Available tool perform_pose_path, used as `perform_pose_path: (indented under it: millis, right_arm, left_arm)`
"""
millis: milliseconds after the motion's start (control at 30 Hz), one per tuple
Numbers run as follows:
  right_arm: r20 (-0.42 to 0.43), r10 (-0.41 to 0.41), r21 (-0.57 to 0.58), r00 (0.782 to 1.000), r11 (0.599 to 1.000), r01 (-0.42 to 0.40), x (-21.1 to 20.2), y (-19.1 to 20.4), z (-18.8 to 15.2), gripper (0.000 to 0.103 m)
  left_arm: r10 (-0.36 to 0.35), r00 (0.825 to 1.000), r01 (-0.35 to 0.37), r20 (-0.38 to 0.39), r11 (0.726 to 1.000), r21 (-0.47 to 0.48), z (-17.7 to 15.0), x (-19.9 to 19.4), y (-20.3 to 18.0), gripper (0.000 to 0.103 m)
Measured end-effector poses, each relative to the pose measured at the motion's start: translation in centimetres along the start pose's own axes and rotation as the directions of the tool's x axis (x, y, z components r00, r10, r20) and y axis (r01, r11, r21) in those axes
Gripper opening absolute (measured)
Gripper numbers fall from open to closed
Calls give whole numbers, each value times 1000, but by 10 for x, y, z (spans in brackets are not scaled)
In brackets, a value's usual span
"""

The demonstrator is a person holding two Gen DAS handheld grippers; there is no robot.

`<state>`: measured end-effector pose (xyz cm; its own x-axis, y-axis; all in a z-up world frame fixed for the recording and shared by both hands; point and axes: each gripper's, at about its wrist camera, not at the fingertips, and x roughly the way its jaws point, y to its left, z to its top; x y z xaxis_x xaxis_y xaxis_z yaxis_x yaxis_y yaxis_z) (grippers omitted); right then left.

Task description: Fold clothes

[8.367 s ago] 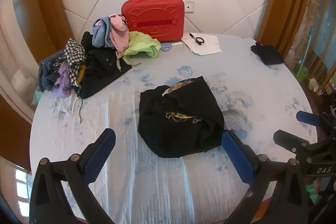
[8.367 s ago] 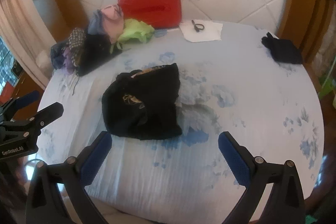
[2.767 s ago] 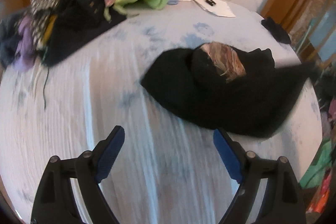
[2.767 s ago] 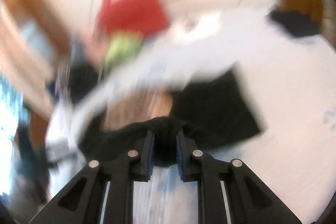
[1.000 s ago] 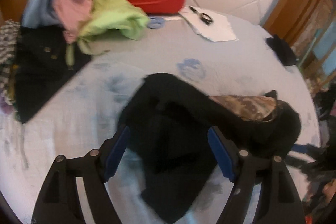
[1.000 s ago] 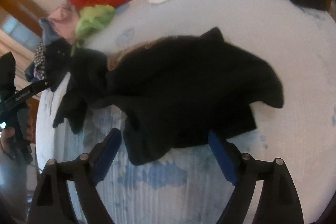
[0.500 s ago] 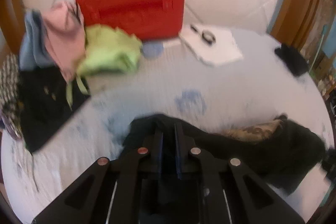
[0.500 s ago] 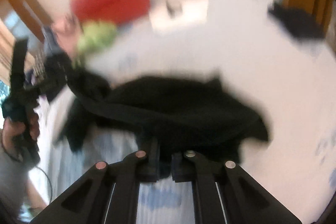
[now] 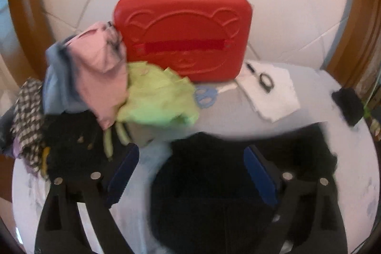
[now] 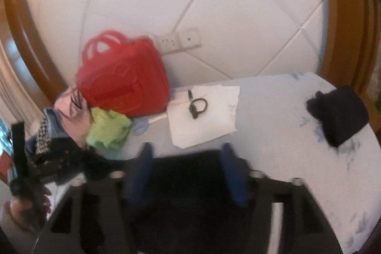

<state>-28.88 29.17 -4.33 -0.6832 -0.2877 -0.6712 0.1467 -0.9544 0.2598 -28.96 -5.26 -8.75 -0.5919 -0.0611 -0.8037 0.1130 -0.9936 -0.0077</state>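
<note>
A black garment [image 9: 214,194] lies crumpled on the pale blue flowered table [image 9: 238,116], low in the left wrist view. My left gripper [image 9: 191,173] stands open over it, its blue pads [image 9: 123,173] wide apart and the cloth loose between them. In the blurred right wrist view the same black garment [image 10: 185,194] fills the space between the pads [image 10: 142,170] of my right gripper [image 10: 187,170], which is open, though less widely. The left gripper's handle and a hand [image 10: 23,206] show at the far left.
A red hard case [image 9: 183,39] stands at the back against the padded wall. A heap of unfolded clothes [image 9: 95,87] with a green piece [image 9: 157,99] lies left of it. White paper [image 9: 269,89] with a black cable sits to the right; a folded dark garment [image 10: 338,116] lies at the right edge.
Half a second ago both grippers were shut on the black garment. Both have now opened, and the garment rests on the table between their fingers.
</note>
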Motion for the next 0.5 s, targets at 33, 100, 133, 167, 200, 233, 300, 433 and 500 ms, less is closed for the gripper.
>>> perform_pose_path:
  millis: [33, 100, 133, 167, 200, 233, 300, 433, 500]
  right_arm:
    - [0, 0, 10, 1000, 1000, 0, -6, -4, -8, 68]
    - [-14, -6, 30, 1000, 1000, 7, -17, -11, -23, 68]
    - [-32, -11, 42, 999, 999, 12, -20, -16, -36, 68]
    - [-52, -15, 55, 999, 998, 18, -23, -21, -50, 68]
    - [-79, -23, 66, 997, 997, 28, -25, -25, -66, 68]
    - [-114, -33, 89, 993, 995, 43, -27, -30, -87, 68]
    - [-176, -25, 140, 984, 989, 50, -27, -39, -119, 68]
    - [-256, -7, 231, 967, 971, 68, -27, -54, -175, 71]
    - [-276, 4, 265, 961, 962, 72, -27, -61, -191, 79]
  left_arm:
    - [-1, 1000, 1, -20, 1000, 4, -14, -2, 4, 91]
    - [-5, 999, 5, -52, 1000, 4, -43, -6, 8, 91]
    - [-7, 998, 7, -67, 1000, 4, -58, -9, 9, 91]
    - [-10, 997, 10, -77, 1000, 7, -68, -9, 5, 91]
    - [-13, 996, 14, -86, 1000, 12, -77, -9, -1, 91]
    - [-16, 995, 17, -95, 1000, 16, -86, -8, -8, 91]
    - [-21, 993, 24, -113, 999, 25, -105, -7, -21, 91]
    - [-32, 988, 39, -149, 998, 44, -141, -6, -47, 91]
    - [-37, 985, 46, -167, 998, 52, -159, -5, -60, 91]
